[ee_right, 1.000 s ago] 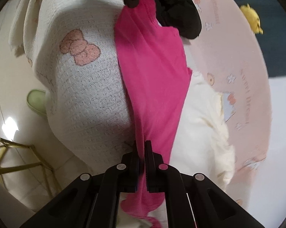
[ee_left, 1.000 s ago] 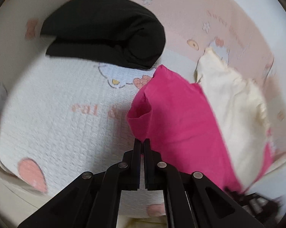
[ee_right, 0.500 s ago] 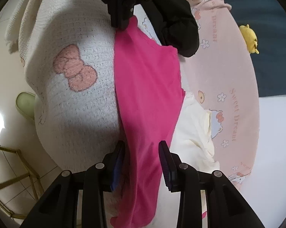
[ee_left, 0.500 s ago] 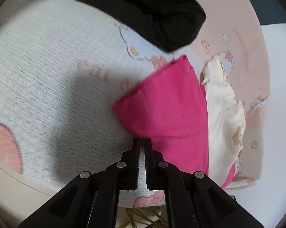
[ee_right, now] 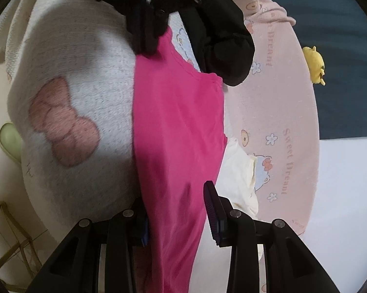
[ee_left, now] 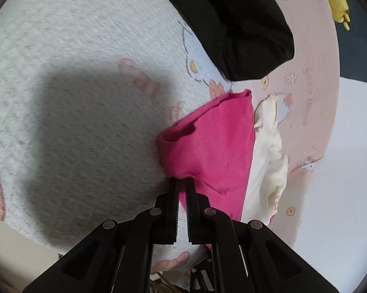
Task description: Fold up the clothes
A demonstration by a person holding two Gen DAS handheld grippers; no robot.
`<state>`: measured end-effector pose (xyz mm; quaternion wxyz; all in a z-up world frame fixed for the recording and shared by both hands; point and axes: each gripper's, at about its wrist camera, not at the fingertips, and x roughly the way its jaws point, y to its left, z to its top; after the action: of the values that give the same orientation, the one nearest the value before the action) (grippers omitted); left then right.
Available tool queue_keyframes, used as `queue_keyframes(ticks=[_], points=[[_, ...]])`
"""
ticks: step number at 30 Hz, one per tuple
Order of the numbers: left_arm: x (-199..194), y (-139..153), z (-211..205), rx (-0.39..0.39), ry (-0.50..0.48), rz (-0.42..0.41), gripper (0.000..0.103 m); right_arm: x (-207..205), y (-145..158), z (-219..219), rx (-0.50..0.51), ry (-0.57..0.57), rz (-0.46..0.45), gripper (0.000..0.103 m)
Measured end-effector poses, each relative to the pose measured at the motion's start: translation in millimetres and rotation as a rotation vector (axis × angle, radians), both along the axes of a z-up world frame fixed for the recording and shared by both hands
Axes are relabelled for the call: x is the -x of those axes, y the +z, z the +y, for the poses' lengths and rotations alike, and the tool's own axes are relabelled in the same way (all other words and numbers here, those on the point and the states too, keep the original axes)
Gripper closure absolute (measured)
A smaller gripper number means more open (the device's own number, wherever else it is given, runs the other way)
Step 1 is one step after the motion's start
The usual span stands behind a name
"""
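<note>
Pink shirt lies as a long strip on the blanket. Left gripper is pinched tight on its corner; right gripper gapes wide, holding nothing. Roughly halfway I'd say; cream garment at 3 o'clock looks unfolded.

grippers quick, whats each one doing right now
Left gripper: shut on the pink garment.
Right gripper: open, fingers either side of the pink garment, gripping nothing.

Your bed's cartoon blanket carries the pink garment, with black clothes and a cream garment beside it.
</note>
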<state>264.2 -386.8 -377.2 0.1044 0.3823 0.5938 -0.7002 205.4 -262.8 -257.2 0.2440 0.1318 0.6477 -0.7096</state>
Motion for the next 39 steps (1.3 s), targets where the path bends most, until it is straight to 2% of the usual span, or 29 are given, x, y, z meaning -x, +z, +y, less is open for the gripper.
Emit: queue_keyframes(ticks=[4, 6, 7, 9, 13, 18, 24, 27, 28, 30, 31, 32, 33, 39], points=[[-6, -3, 4, -0.01, 0.046, 0.001, 0.099, 0, 2, -2, 0.011, -0.006, -0.006, 0.068], [-9, -7, 6, -0.037, 0.058, 0.002, 0.099, 2, 7, 1, 0.038, -0.02, -0.047, 0.069], [-13, -7, 6, -0.054, 0.065, 0.005, 0.099, 5, 11, 2, 0.058, -0.036, -0.087, 0.084], [-21, -10, 9, -0.085, 0.088, 0.015, 0.099, 13, 20, 5, 0.097, -0.094, -0.193, 0.103], [-24, -14, 11, -0.118, 0.127, 0.026, 0.099, 18, 35, 11, 0.144, -0.126, -0.222, 0.103], [-19, -9, 19, -0.091, 0.13, 0.013, 0.099, 20, 47, 18, 0.17, -0.148, -0.223, 0.103], [-24, -11, 28, -0.132, 0.175, 0.01, 0.099, 14, 38, 21, 0.127, -0.115, -0.23, 0.103], [-23, -7, 33, -0.154, 0.166, -0.018, 0.099, 17, 40, 21, 0.13, -0.11, -0.23, 0.103], [-21, -6, 34, -0.169, 0.161, 0.001, 0.098, 18, 42, 21, 0.135, -0.113, -0.233, 0.103], [-16, -4, 36, -0.198, 0.151, 0.038, 0.07, 19, 46, 21, 0.151, -0.119, -0.241, 0.103], [-13, -3, 37, -0.216, 0.15, 0.07, 0.032, 19, 48, 22, 0.157, -0.121, -0.244, 0.103], [-11, -2, 37, -0.234, 0.158, 0.125, 0.002, 20, 49, 23, 0.164, -0.129, -0.25, 0.103], [-8, 0, 37, -0.234, 0.161, 0.143, 0.0, 23, 51, 24, 0.173, -0.142, -0.26, 0.103], [22, 12, 40, -0.111, 0.073, 0.059, 0.0, 26, 55, 27, 0.184, -0.144, -0.262, 0.103]])
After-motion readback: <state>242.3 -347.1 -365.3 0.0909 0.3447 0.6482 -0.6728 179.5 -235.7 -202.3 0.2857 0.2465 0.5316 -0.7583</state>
